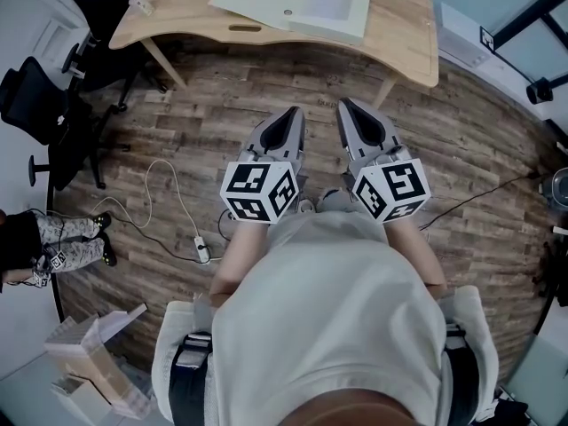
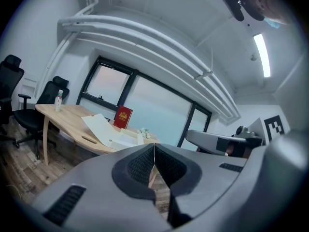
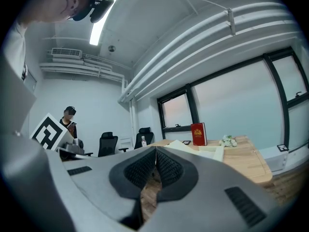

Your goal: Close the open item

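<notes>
Beside open box (image 2: 104,129), red book (image 2: 122,117), illegible.

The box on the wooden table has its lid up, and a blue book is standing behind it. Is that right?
Not quite. The book is red, not blue. The right gripper view shows it standing behind the box, which has its lid up, on the wooden table.
</notes>
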A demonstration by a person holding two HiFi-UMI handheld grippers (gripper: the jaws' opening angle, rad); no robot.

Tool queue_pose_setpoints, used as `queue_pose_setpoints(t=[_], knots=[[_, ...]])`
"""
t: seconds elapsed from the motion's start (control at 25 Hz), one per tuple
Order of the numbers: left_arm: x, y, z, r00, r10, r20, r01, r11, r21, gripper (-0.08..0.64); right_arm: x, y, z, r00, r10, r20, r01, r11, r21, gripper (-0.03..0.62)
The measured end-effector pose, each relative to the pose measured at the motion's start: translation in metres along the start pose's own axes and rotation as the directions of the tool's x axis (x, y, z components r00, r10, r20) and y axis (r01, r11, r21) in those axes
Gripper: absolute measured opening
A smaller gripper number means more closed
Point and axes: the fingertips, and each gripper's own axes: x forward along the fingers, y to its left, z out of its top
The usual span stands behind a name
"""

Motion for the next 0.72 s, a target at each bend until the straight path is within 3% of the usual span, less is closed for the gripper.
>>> queue_pose_setpoints(t=[0.72], knots=[[0.038, 0.026, 0.000, 0.999, -0.004, -0.035, 0.003, 0.999, -0.032, 0.021, 0.037, -0.019, -0.001, 1.000, 0.029, -0.005, -0.029, 1.000, 0.001, 0.020]])
